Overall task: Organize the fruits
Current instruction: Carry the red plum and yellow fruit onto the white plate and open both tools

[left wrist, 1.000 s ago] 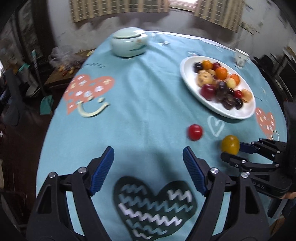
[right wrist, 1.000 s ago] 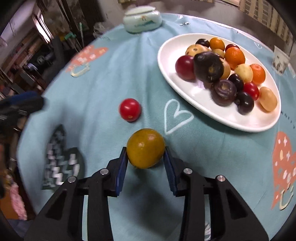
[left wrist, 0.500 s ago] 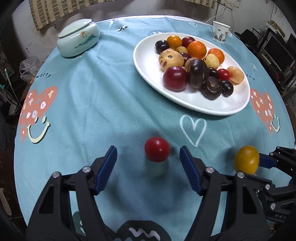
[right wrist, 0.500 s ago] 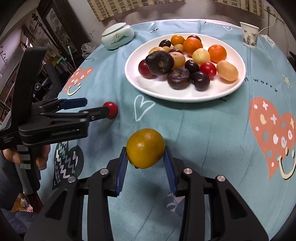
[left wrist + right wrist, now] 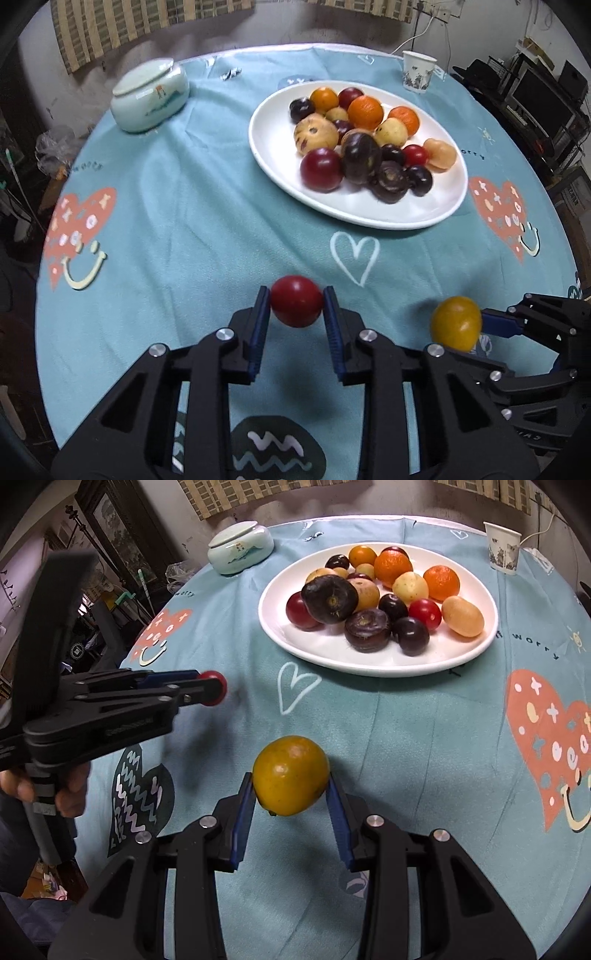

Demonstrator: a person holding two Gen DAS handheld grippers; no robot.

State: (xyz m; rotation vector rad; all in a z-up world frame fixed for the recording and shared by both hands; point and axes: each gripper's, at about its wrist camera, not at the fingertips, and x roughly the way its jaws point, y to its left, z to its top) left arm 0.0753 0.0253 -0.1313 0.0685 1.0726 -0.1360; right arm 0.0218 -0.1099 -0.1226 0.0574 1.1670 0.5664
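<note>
Even overhead light, soft shadows under fruit; room edges dim; strong fisheye bending, dark corner vignette; slight motion blur.

Your left hand [image 5: 70,794] at 9 o'clock is mostly behind the gripper handle. Lidded jar [image 5: 149,98] at 11 o'clock is motion-blurred, print unreadable. Paper cup [image 5: 417,72] pattern too small to read. Plate's [image 5: 424,210] back fruits overlap.

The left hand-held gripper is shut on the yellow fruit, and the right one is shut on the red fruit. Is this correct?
No, the fruits are swapped. The left hand-held gripper is shut on the red fruit, as the left wrist view shows. The right hand-held gripper is shut on the yellow fruit, as the right wrist view shows.
</note>
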